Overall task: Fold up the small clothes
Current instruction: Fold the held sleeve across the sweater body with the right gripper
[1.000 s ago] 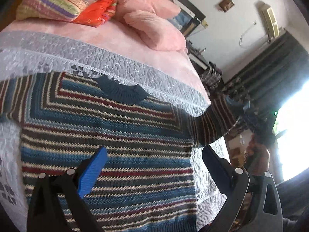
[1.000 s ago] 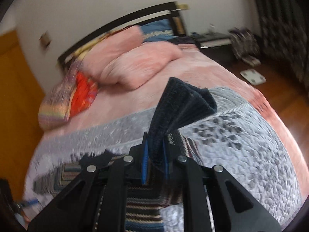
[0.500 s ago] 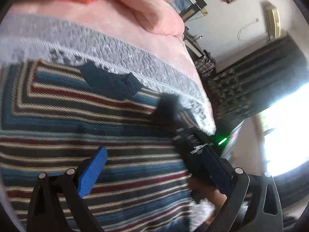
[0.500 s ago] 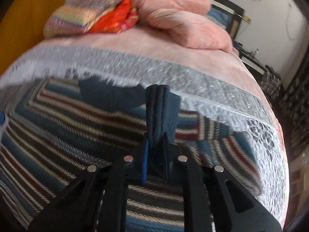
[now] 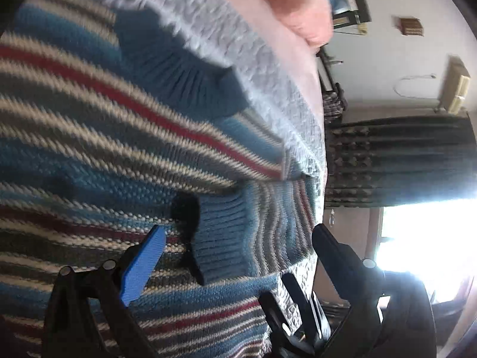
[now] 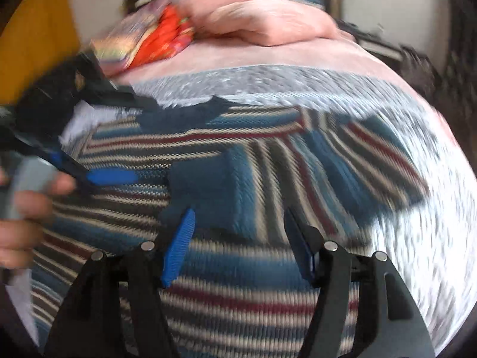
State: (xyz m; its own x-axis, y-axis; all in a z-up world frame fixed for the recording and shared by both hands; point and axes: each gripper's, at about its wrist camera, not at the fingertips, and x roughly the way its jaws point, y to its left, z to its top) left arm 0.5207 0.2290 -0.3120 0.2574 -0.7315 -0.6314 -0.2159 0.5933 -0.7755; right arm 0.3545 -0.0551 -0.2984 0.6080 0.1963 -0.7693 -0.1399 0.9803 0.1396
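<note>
Sweater [image 6: 238,268] lying flat on the bed [image 6: 298,83], one sleeve [image 6: 328,164] folded over its front.

On the left, the left gripper [image 5: 235,256] hangs spread wide and empty above the cuff [image 5: 223,238]. Further right, the right gripper [image 6: 238,238] is spread wide too, holding nothing, just over the sleeve. Likely both stay clear so the sleeve lies flat. Pink pillows [image 6: 262,24] sit far back.

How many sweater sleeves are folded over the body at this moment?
1 visible: the right-side sleeve lies across the sweater chest, its cuff near the middle. The other sleeve is out of view, so its state is unknown.
</note>
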